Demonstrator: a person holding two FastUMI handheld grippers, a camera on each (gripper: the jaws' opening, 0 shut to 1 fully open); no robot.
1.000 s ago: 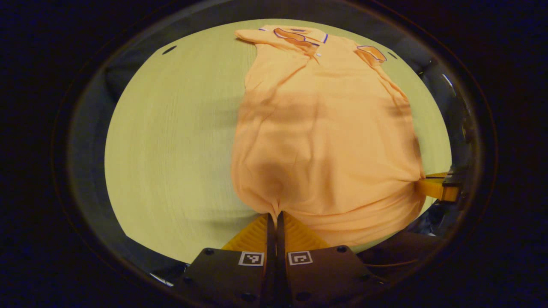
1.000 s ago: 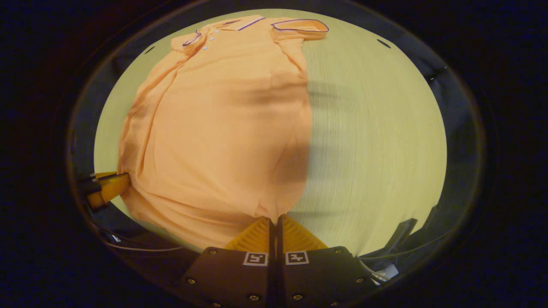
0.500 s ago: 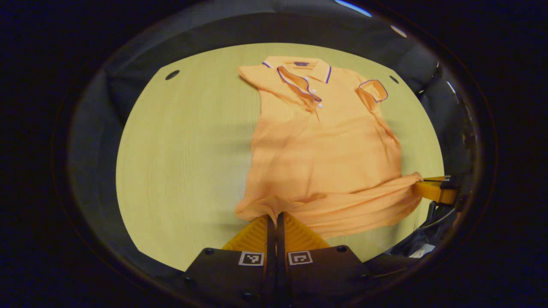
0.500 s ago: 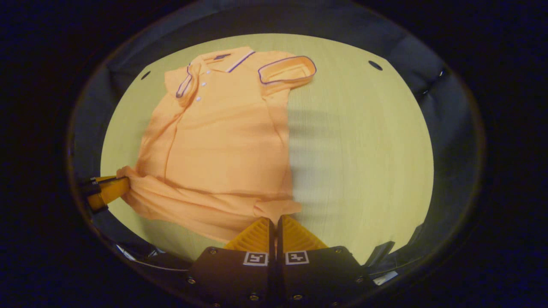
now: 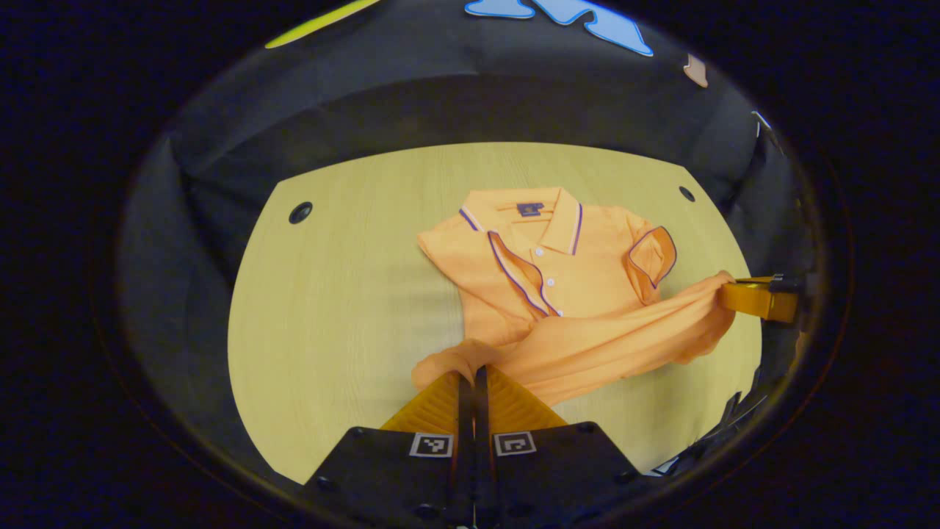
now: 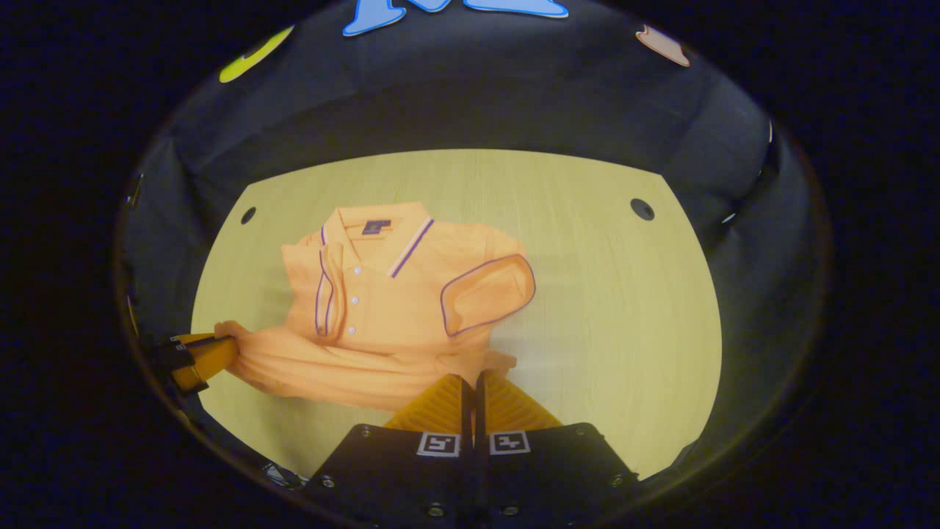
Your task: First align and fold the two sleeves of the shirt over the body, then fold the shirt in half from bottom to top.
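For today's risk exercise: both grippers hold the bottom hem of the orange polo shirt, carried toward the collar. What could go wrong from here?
1. The left gripper and right gripper each pinch only a small bunch of the orange polo shirt; a corner might slip out mid-fold.
2. The hem sags between the grips, so it may land creased or skewed.
3. The folded sleeve could be dragged open as the cloth passes over it.

left gripper view: rides the left gripper (image 5: 472,373), facing the far wall.
right gripper view: likewise.
shared: shirt (image 5: 558,294), table (image 5: 345,294).
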